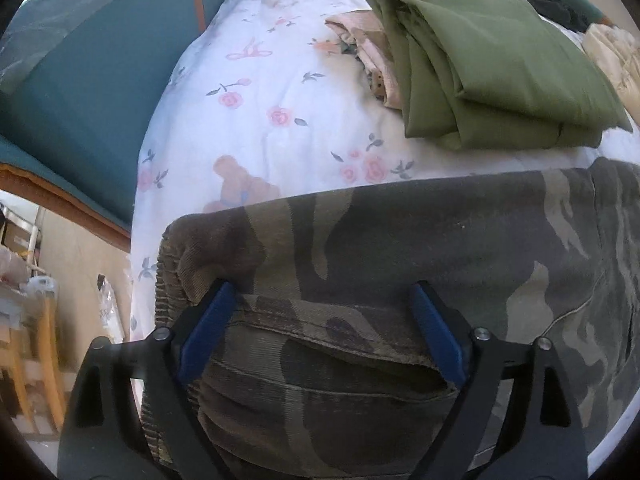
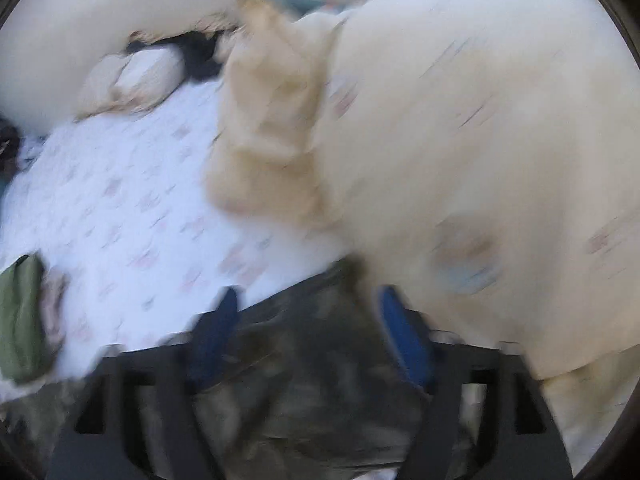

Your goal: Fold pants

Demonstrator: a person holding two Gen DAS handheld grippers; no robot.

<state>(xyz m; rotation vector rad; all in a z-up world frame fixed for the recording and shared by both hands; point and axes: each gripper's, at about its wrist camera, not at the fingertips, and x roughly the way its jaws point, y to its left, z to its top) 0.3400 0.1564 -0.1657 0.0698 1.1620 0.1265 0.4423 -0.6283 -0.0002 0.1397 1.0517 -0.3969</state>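
Camouflage pants (image 1: 420,248) lie across the near part of a floral bed sheet (image 1: 256,92). My left gripper (image 1: 320,300) is open, its blue-padded fingers (image 1: 208,328) spread wide over the ribbed waistband end of the pants. In the blurred right wrist view, my right gripper (image 2: 308,304) is also open, fingers apart above another part of the camouflage pants (image 2: 312,368). Neither gripper holds cloth.
A folded olive-green garment (image 1: 492,60) sits on a beige patterned one (image 1: 368,40) at the back right; it also shows in the right wrist view (image 2: 20,312). Cream bedding (image 2: 480,140) bulks at the right. A teal headboard (image 1: 92,68) and the bed's left edge lie left.
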